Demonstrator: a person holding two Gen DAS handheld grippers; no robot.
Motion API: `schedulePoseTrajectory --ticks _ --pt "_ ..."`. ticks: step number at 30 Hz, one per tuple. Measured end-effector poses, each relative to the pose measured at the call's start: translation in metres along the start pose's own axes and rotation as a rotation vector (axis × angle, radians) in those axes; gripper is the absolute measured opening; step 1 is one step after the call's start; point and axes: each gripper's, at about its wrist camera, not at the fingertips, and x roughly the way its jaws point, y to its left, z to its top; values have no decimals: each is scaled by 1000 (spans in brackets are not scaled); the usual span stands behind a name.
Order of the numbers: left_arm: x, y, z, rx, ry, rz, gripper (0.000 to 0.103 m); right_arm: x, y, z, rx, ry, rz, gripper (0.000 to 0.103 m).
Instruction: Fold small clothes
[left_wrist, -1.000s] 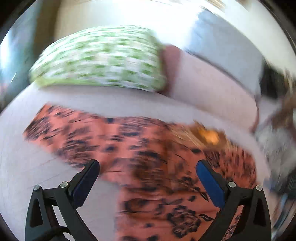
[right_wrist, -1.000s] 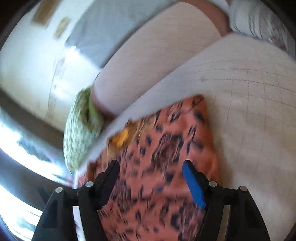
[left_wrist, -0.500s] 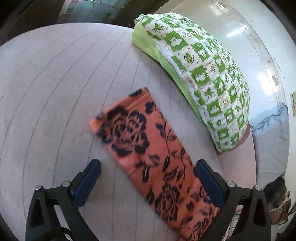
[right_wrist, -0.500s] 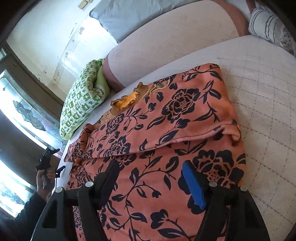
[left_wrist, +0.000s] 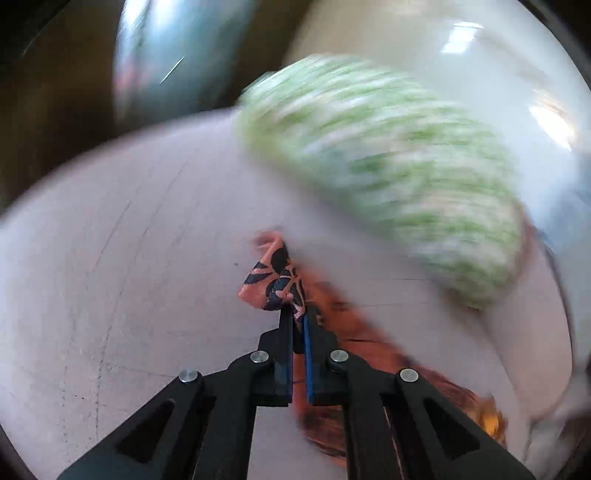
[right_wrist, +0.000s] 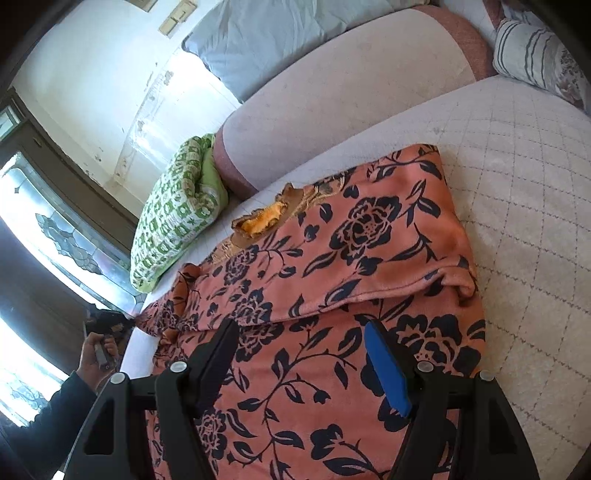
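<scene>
Between the black fingers of the left hand-held gripper (left_wrist: 298, 314) sits a pinched corner of the salmon-orange fleece garment with a dark navy flower print (right_wrist: 332, 288); its jaws have just been closing and now stand clenched on that cloth, the corner standing up out of the tips while the view around it smears with motion. From the right wrist view the same left hand-held gripper appears small and dark at the near left edge of the bed, held by a person's hand (right_wrist: 96, 354) in a dark sleeve, with the sleeve end of the garment drawn out towards it. The right hand-held gripper (right_wrist: 301, 358) hangs released above the garment's lower part, black finger on one side and blue pad on the other, with nothing pressed between them. The garment lies spread across the pale quilted bed cover (right_wrist: 535, 192), its neck opening with an orange lining towards the head of the bed, and one side already turned over so that a fold edge runs across its middle. Beyond it, at the far left corner of the bed, lies a green-and-white checked pillow (right_wrist: 177, 221), with a pink-grey padded headboard (right_wrist: 343, 96) behind. I judge the folding to be in its early part: one side is in, the other sleeve is only just gripped, and the lengthwise folds remain. No brand, label or readable writing shows anywhere.
</scene>
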Motion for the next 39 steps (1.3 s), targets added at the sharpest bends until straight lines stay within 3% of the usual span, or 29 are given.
schedulePoseTrajectory --ticks 4,6,9,10,11,12,13,14,16,20,21,23,25,27,30,32,34,36,38,39 --pt "-69 -122 -34 279 -134 -172 4 -7 0 3 10 -22 21 74" --pt "-104 -194 -70 429 -171 -301 4 -11 -1 4 18 -31 28 74" --pt "-126 -276 -134 583 -101 -480 7 -18 -5 7 38 -49 38 74" --pt "-126 -295 -156 630 -51 -526 23 -20 -8 8 52 -55 41 74" --pt "-117 -320 -190 712 60 -596 36 -20 -10 9 66 -58 43 74" --pt "-109 -329 -209 749 122 -618 61 -21 -14 10 87 -63 45 74" --pt "-101 -335 -228 792 193 -636 68 -23 -18 11 110 -69 48 74" --pt "-91 -335 -248 840 267 -642 68 -25 -21 11 122 -71 47 74" --pt "-78 -316 -259 846 300 -601 68 -28 -26 12 139 -76 37 74" --pt "-47 -238 -225 737 241 -395 68 -29 -26 13 139 -80 34 74" --pt "-36 -209 -208 712 194 -280 68 -30 -23 14 128 -77 28 74" --pt "-25 -168 -190 679 170 -163 68 -28 -18 17 119 -70 13 74" --pt "-8 -128 -171 626 196 -109 68 -21 -13 27 143 -45 52 74" --pt "5 -101 -156 561 236 -110 68 -11 -6 41 108 -27 16 75" --pt "19 -70 -141 422 293 -155 68 28 -8 64 93 65 -86 75" --pt "32 -65 -139 367 340 -183 68 56 -16 68 114 160 -109 75" --pt "41 -64 -139 362 352 -183 67 74 -18 65 100 208 -161 75" --pt "43 -68 -140 384 343 -209 66 75 -15 62 97 198 -167 75" --pt "41 -78 -142 407 342 -223 26 74 -11 61 95 199 -154 71" --pt "44 -80 -143 425 352 -193 12 75 -5 62 59 208 -170 61"
